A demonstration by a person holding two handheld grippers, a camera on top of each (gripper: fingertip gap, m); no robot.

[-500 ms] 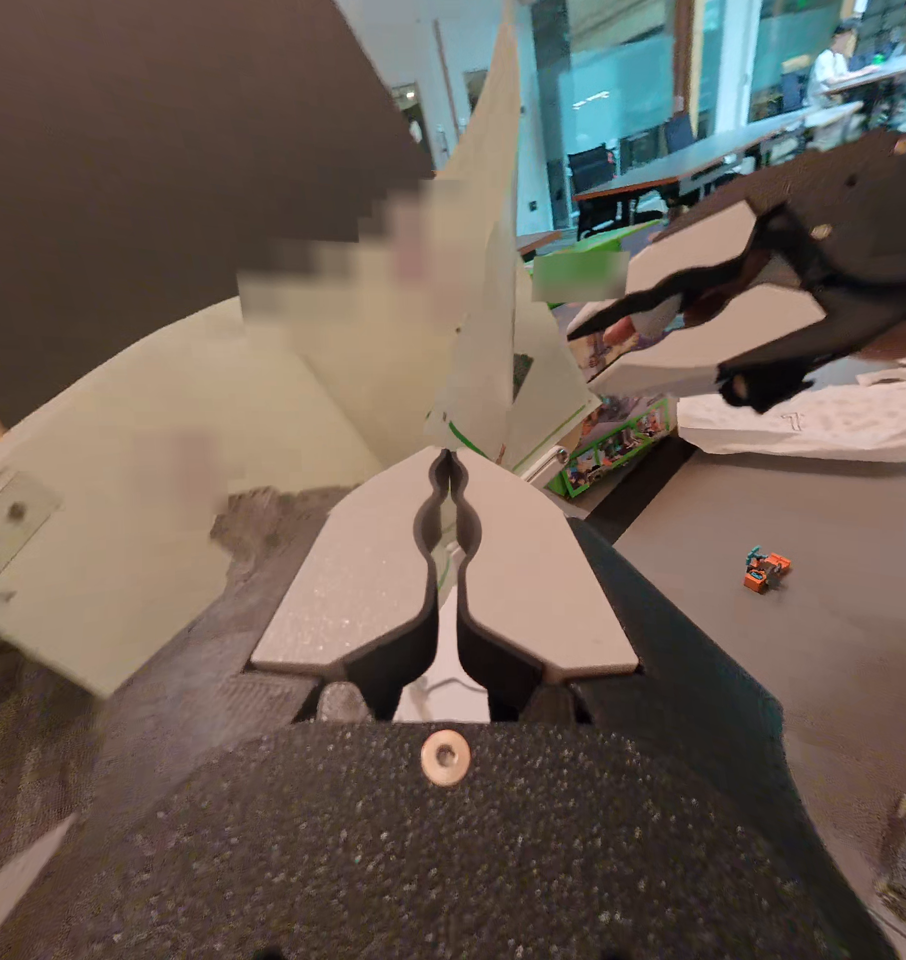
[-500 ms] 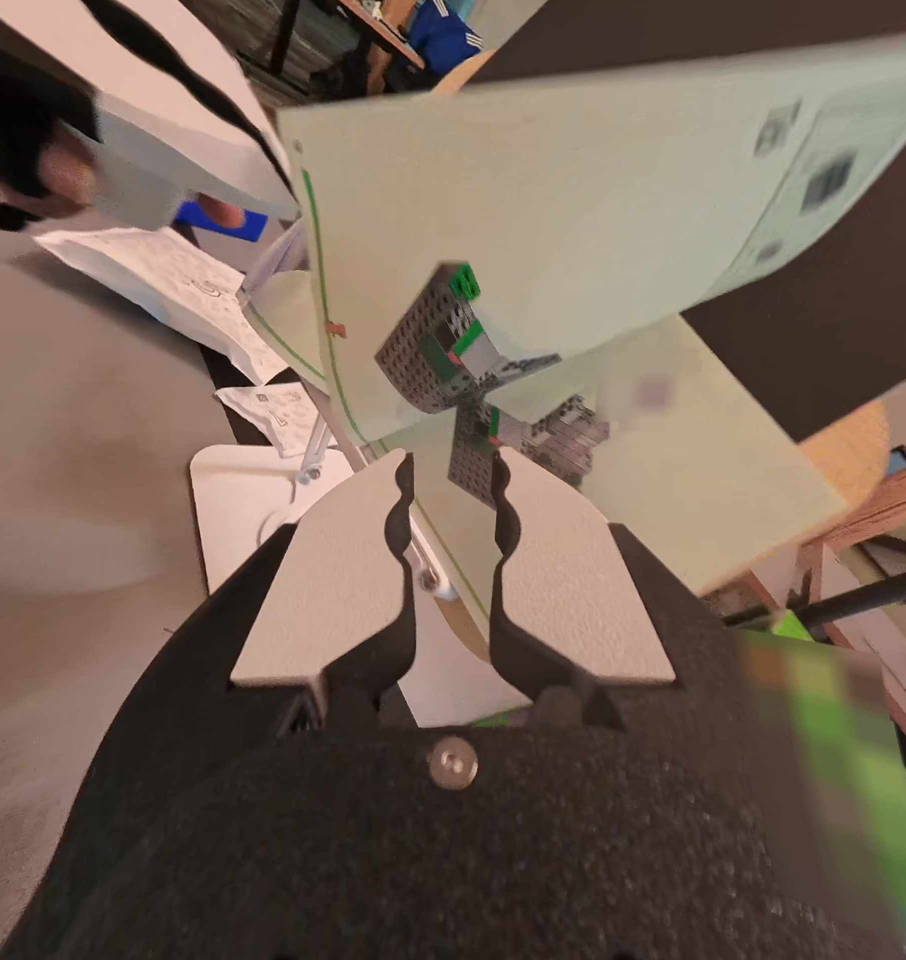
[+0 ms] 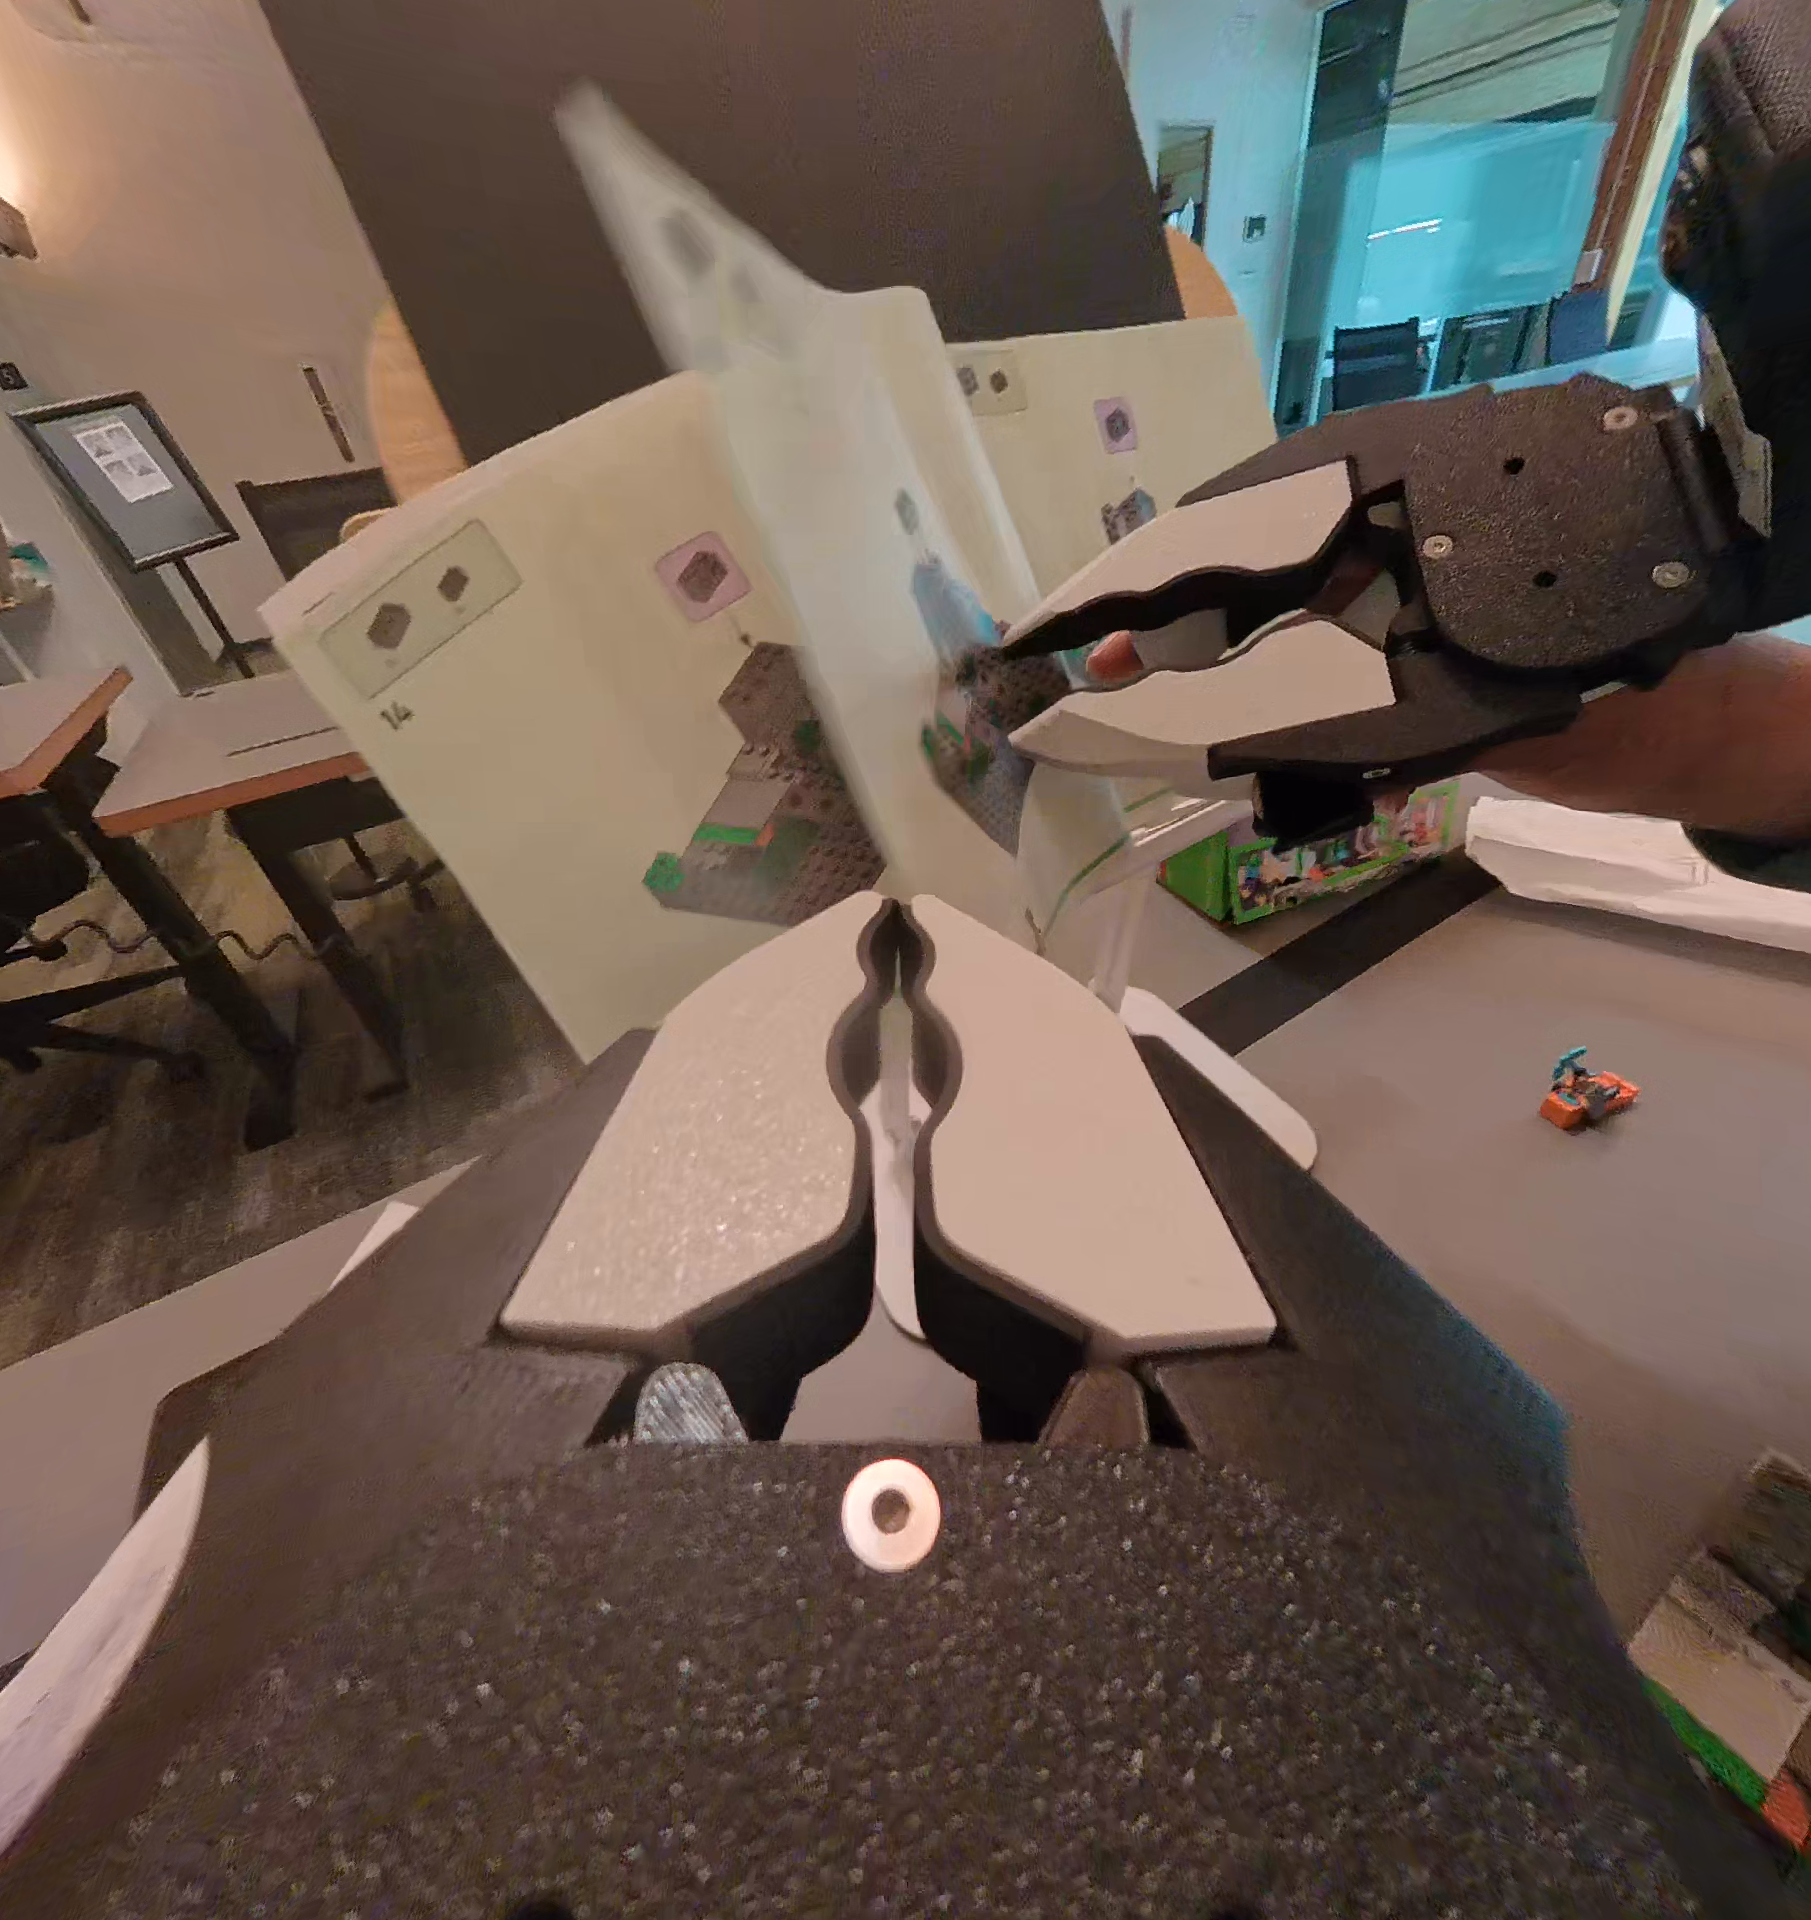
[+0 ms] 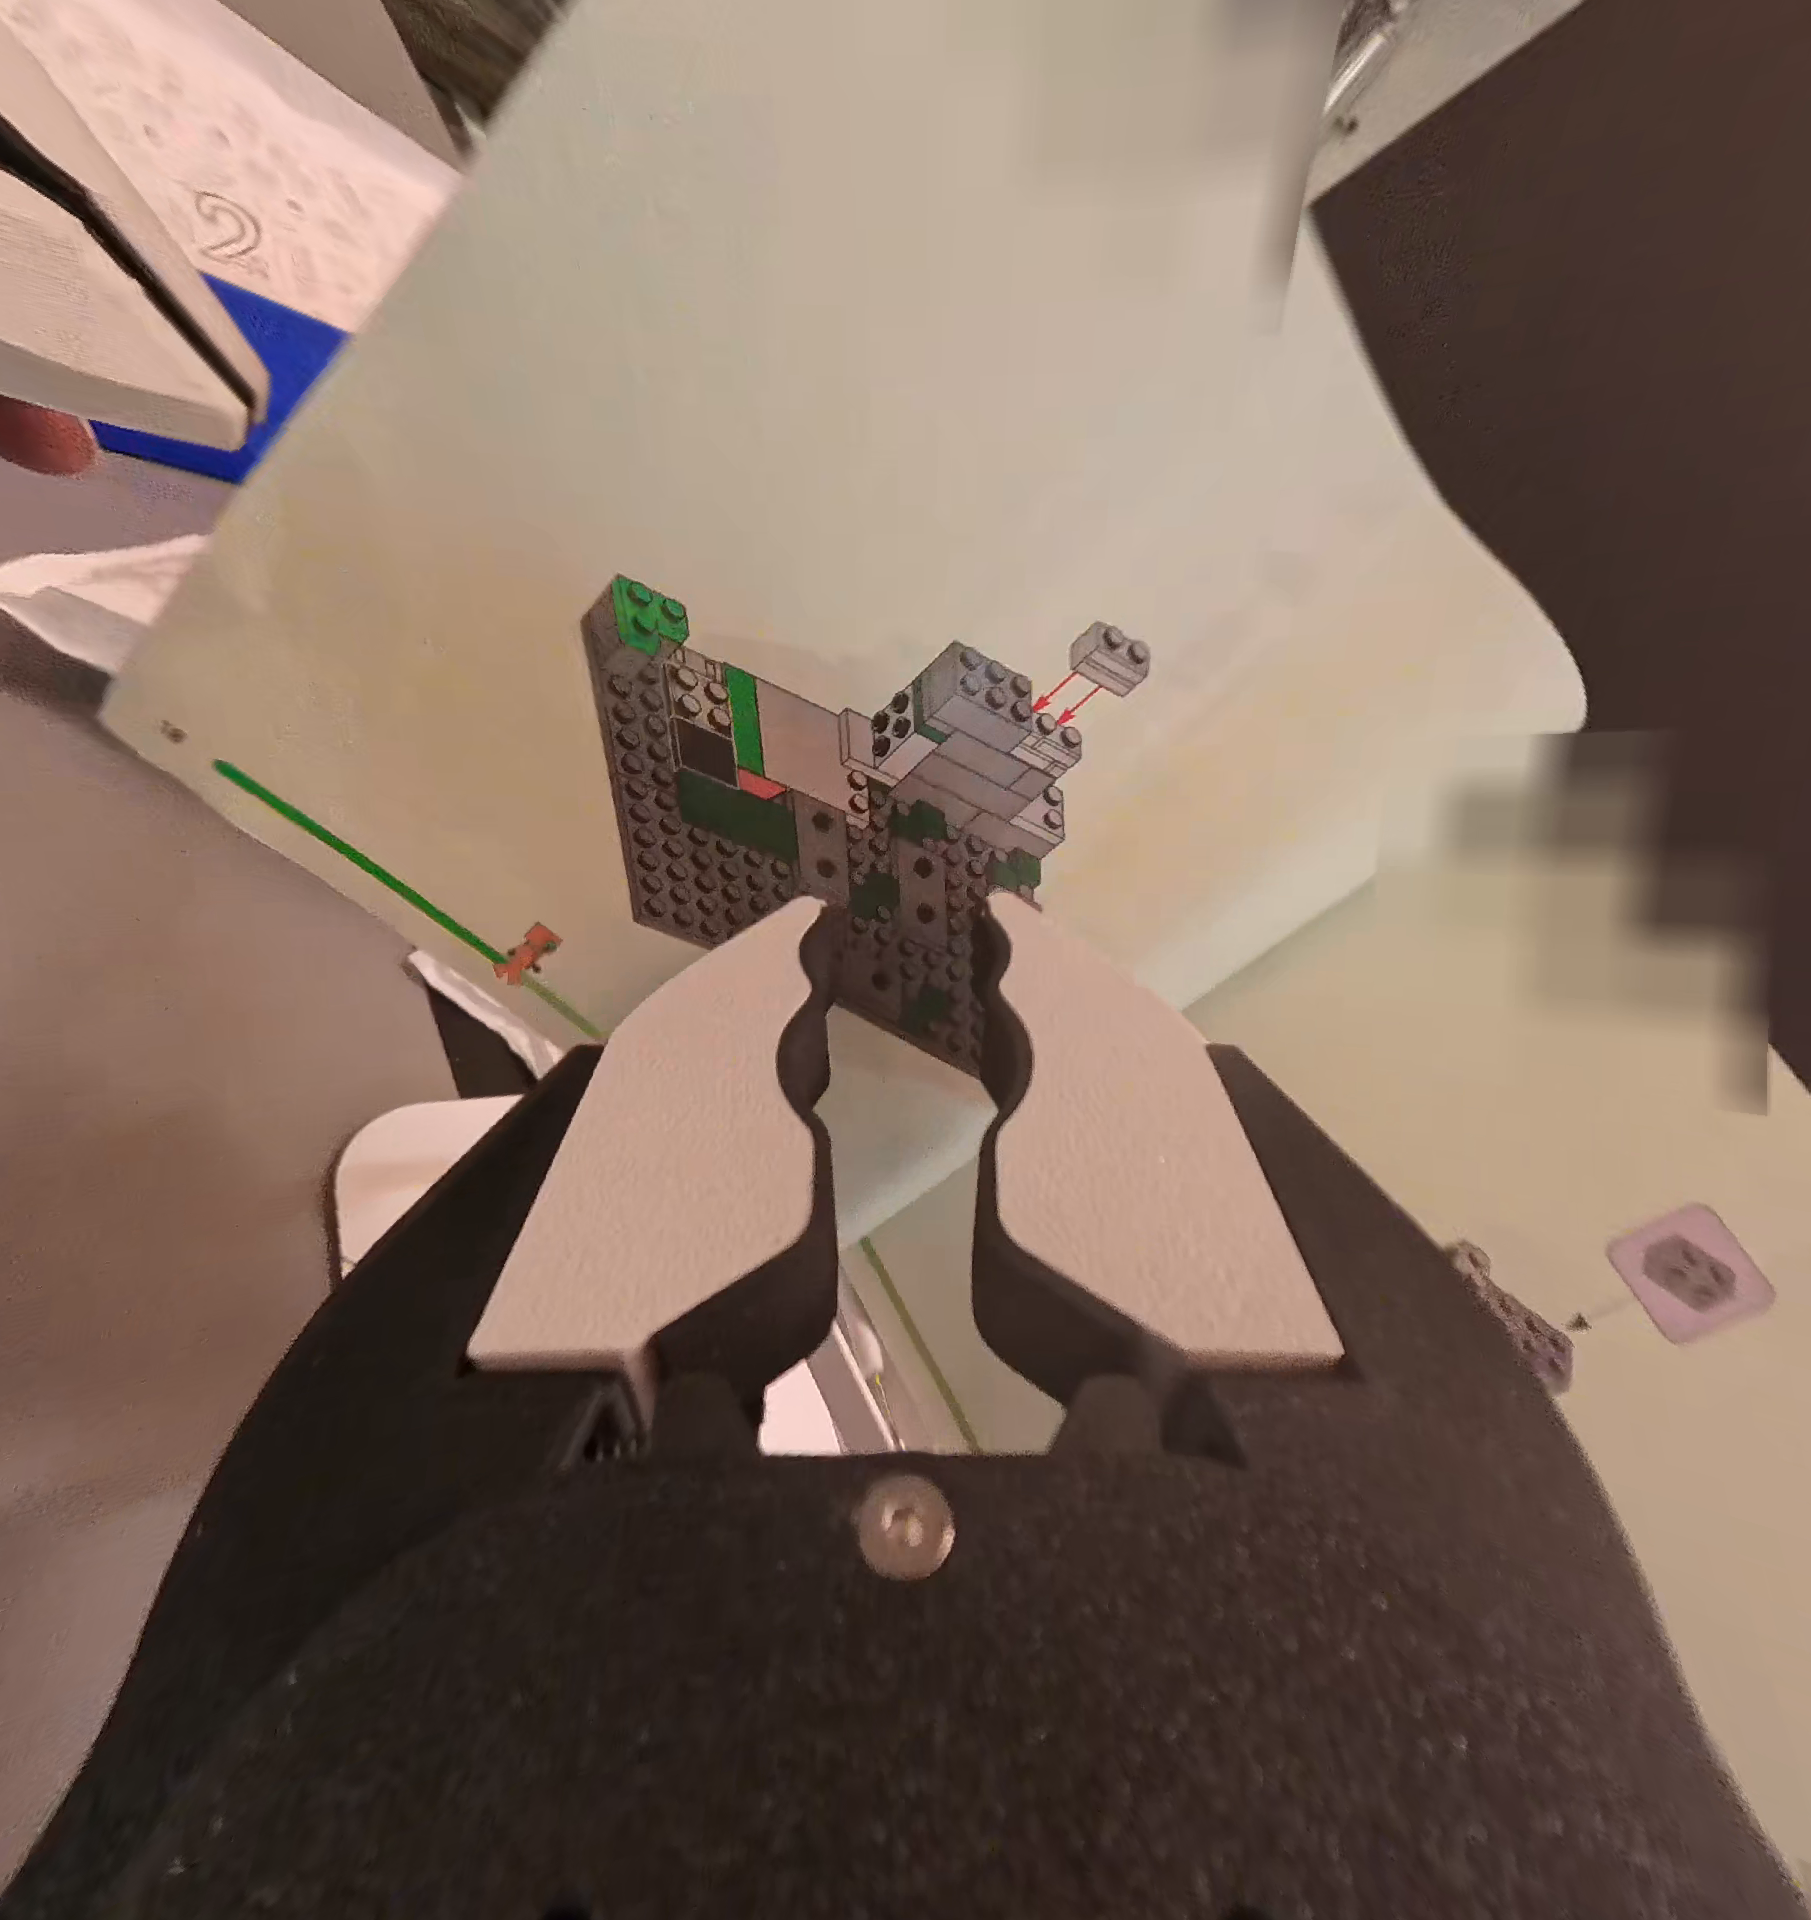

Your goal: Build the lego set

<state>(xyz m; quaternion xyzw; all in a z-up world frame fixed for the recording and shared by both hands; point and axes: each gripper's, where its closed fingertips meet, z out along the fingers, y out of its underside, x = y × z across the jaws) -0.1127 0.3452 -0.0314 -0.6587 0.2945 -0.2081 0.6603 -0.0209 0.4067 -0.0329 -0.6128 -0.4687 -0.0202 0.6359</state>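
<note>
the left gripper is pinched closed on a page edge of the instruction booklet, which stands open on a white stand. the right gripper is parted at another page. a small orange lego piece lies on the grey table.

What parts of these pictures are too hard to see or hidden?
- Left wrist view: the flipping page of the instruction booklet is motion-blurred.
- Left wrist view: whether the left gripper pinches a page; its shut fingers cover the spot.
- Left wrist view: the small orange lego piece is too small for detail.
- Left wrist view: the build is cut off by the edge.
- Right wrist view: the right gripper covers the picture's bottom.
</note>
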